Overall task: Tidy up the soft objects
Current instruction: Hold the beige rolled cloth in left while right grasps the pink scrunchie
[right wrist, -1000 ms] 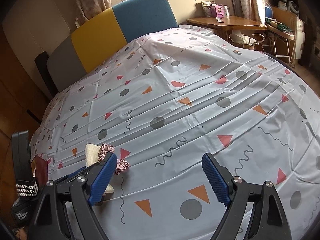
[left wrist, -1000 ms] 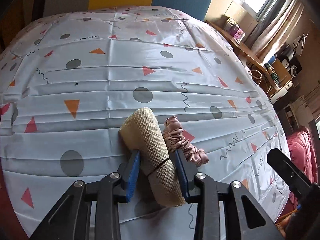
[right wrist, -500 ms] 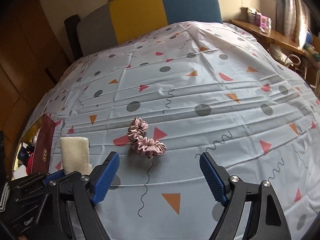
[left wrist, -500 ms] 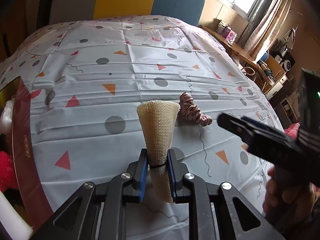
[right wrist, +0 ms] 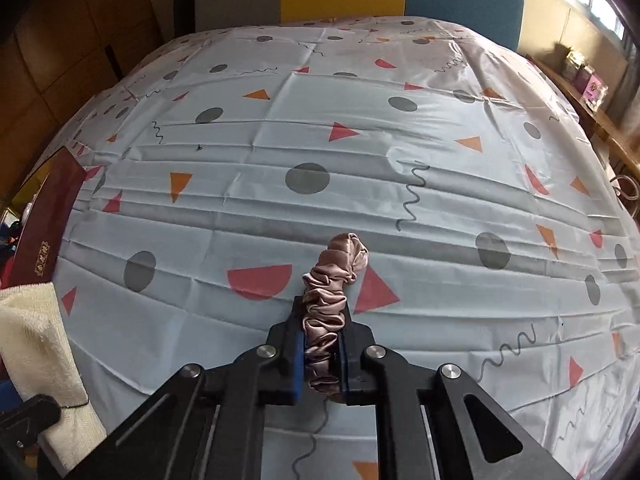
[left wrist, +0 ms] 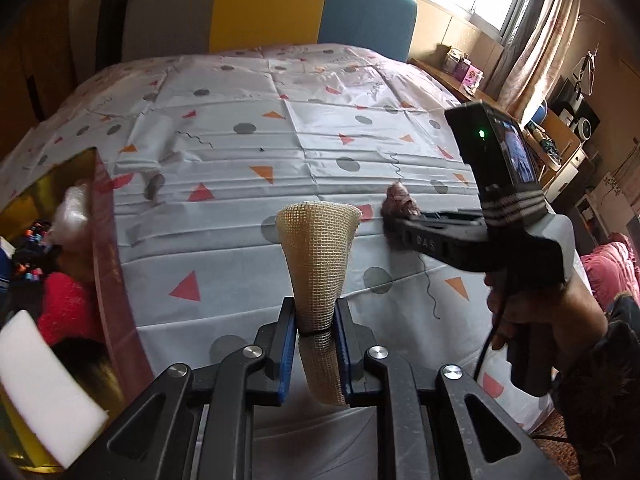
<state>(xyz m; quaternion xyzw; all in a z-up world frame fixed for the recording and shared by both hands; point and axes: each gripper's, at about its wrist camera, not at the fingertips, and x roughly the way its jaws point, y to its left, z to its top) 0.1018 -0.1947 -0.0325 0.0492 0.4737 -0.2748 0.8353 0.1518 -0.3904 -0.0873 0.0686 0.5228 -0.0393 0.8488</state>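
We see the left gripper (left wrist: 314,334) with its blue-padded fingers (left wrist: 287,344) pinching the narrow, tied end of a beige mesh fabric roll (left wrist: 318,256); the roll flares upward and away from the pads like a cone, lifted clear of the bed cover. The right gripper (right wrist: 320,344) has its blue pads (right wrist: 298,354) pressed in on a dusty-pink satin scrunchie (right wrist: 330,292), squeezed flat into a long ruffled strip whose far end curls over just above a red triangle printed on the cover; whether that far end still touches the cover we cannot tell. From the left wrist view the right gripper reaches in from the right, held by a hand (left wrist: 536,312) with a dark furry cuff, its tip closed on the same scrunchie, just to the right of the mesh roll

Under both lies the pale grey bed cover printed with grey dots, orange and red triangles and black squiggles (right wrist: 360,184). At the left edge stands a dark red box with a gold lining (left wrist: 106,248), with a white foam block (left wrist: 44,384) and a red fluffy item (left wrist: 66,308) inside it. Behind the bed rises a grey, yellow and blue headboard (left wrist: 272,4)
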